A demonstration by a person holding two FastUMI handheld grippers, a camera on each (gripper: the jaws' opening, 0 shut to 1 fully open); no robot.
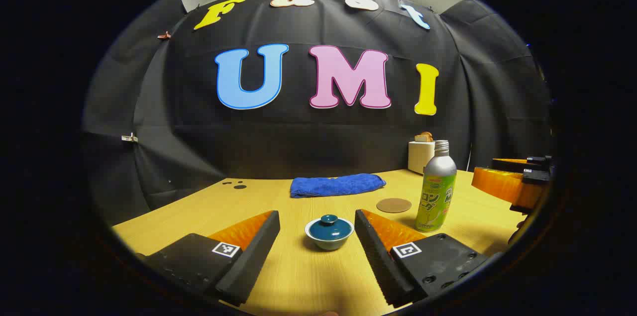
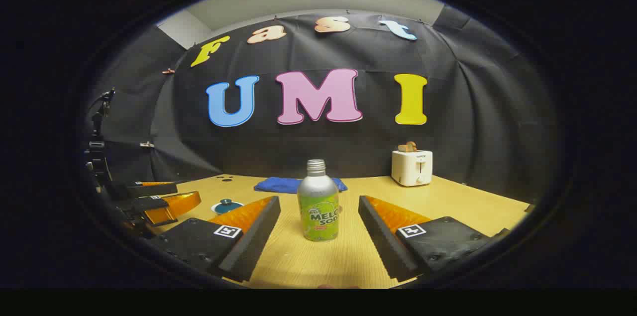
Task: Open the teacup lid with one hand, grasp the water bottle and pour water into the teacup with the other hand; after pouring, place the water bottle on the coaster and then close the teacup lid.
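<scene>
Dim booth, warm light on table (image 1: 308, 276), strong fisheye bending at edges

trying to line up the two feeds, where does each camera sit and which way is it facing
Left gripper view: rides on the left tongs, low over the table, facing the lidded teacup between its open fingers; the right tongs show at the right edge.
Right gripper view: rides on the right tongs, facing the water bottle between its open fingers; the left tongs show at left.
Shared: teacup, bottle, blue towel, toaster, booth wall. The coaster shows in the left gripper view.
</scene>
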